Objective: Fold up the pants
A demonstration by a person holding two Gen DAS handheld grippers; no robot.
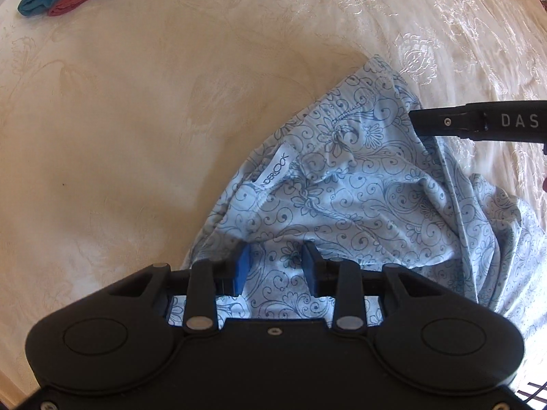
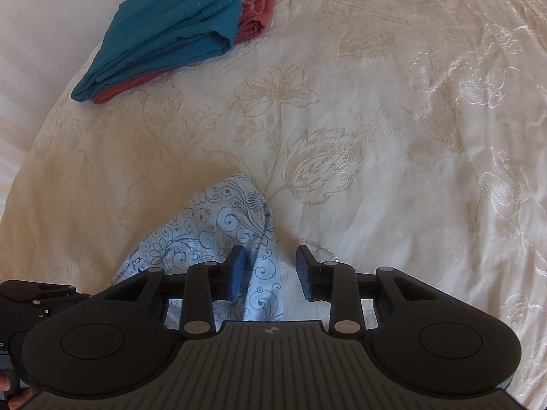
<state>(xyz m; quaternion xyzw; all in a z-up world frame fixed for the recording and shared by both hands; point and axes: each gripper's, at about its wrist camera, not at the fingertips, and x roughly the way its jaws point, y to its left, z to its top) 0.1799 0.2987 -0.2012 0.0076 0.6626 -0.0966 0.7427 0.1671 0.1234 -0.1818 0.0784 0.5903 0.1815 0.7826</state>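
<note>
Light blue pants with a dark blue floral print lie crumpled on the cream bedspread, waistband and white label facing up. My left gripper points straight down over the near part of the cloth. Its jaws stand apart with fabric showing between the pads, not pressed. My right gripper is open over a corner of the pants. The cloth edge runs beside its left finger, and bare bedspread shows by the right one. One right finger reaches in over the waistband.
A folded teal garment lies on a folded red one at the far left of the embroidered bedspread. The left gripper's black body and a hand show at the lower left.
</note>
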